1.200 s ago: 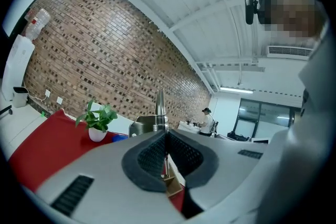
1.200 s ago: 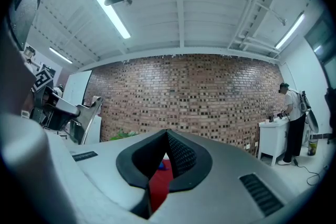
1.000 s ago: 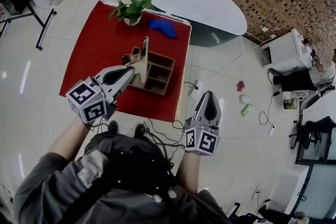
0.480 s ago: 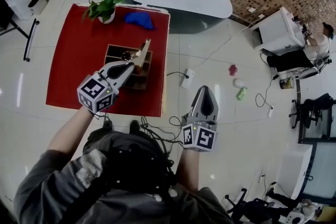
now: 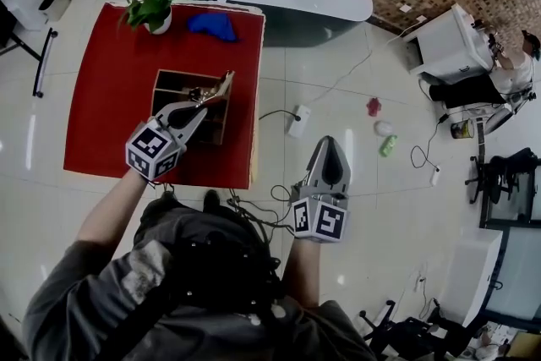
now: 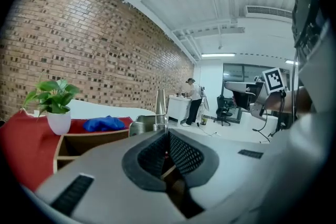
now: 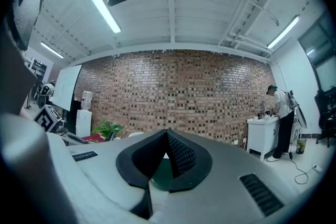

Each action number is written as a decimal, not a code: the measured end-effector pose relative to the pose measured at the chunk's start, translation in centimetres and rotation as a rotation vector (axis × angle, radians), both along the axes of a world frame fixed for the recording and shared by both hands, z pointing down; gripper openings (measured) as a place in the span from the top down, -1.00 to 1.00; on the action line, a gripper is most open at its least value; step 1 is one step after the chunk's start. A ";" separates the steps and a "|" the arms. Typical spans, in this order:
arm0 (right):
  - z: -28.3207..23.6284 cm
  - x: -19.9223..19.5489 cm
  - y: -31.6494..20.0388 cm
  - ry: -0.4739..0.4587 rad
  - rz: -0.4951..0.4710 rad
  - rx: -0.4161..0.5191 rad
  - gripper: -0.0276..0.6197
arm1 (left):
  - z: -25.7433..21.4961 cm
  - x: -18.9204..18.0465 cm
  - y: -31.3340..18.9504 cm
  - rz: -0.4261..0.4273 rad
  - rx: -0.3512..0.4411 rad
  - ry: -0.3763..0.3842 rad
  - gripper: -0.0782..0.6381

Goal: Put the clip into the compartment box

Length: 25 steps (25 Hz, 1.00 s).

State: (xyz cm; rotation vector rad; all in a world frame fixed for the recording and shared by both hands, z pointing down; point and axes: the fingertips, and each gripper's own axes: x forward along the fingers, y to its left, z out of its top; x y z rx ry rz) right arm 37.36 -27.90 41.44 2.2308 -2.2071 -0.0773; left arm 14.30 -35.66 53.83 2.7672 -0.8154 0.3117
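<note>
clip (image 5: 221,85) pinched in closed left gripper (image 5: 203,101), long axis in line with the jaws, tip toward red table's (image 5: 110,97) far right corner, above compartment box (image 5: 173,80); right gripper (image 5: 330,144) closed, empty.

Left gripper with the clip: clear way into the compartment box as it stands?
Probably yes. The left gripper, shut on the clip, is right at the compartment box on the red table, and nothing shows between clip and compartments. The right gripper hangs over the floor, well clear.

Left tool (image 5: 204,103), right tool (image 5: 330,142): both closed.
</note>
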 end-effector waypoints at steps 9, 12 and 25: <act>0.7 -0.7 -1.6 -0.003 -0.042 -0.010 0.90 | 1.7 -0.3 -0.2 -0.027 -0.032 -0.036 0.70; 0.7 -1.0 -1.6 -0.002 -0.048 -0.010 0.90 | 1.8 -0.3 0.0 -0.020 -0.044 -0.022 0.61; -0.8 -2.2 -0.2 0.007 -0.036 0.004 0.90 | -2.7 -1.9 1.3 -0.042 -0.032 0.089 0.27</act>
